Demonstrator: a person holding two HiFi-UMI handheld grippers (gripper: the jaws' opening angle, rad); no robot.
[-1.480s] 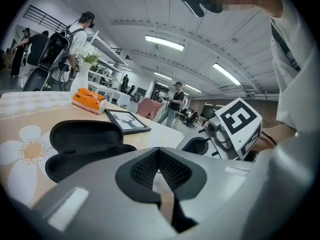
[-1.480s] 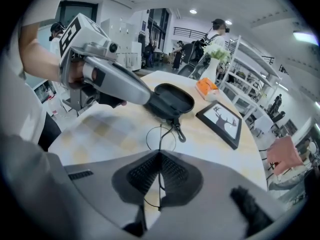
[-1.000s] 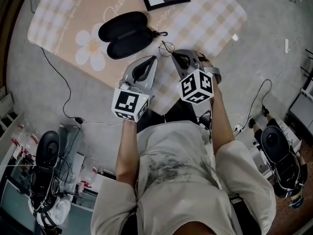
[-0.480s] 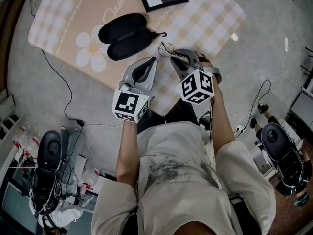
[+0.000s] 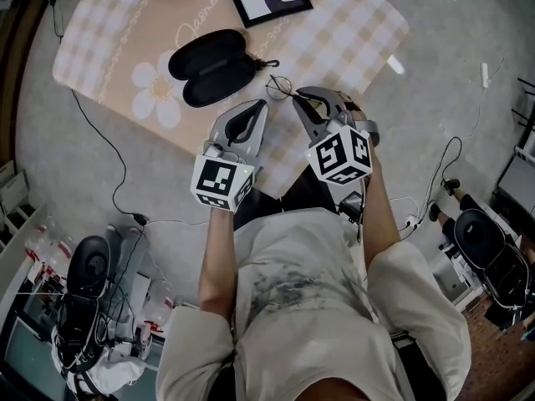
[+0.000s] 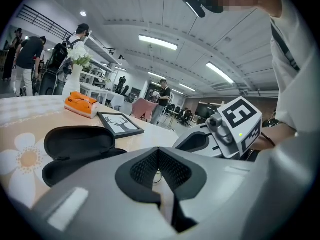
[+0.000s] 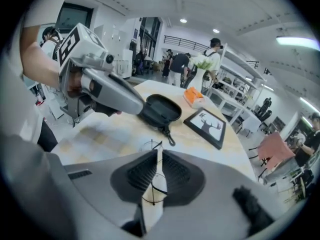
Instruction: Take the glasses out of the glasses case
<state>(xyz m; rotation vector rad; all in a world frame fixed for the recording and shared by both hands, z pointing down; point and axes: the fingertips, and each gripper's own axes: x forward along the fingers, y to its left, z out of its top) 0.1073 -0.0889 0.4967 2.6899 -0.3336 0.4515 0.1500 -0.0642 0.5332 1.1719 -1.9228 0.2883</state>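
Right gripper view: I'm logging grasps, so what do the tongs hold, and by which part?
The right tongs are shut on the glasses, pinching their thin wire frame; one round lens sticks out past the tips. The left tongs hold nothing.

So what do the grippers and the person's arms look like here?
Both the left gripper and right gripper are grey moulded shells with black ribbed pads, each carrying a white cube with black square markers. The person wears a light short-sleeved T-shirt; forearms are bare.
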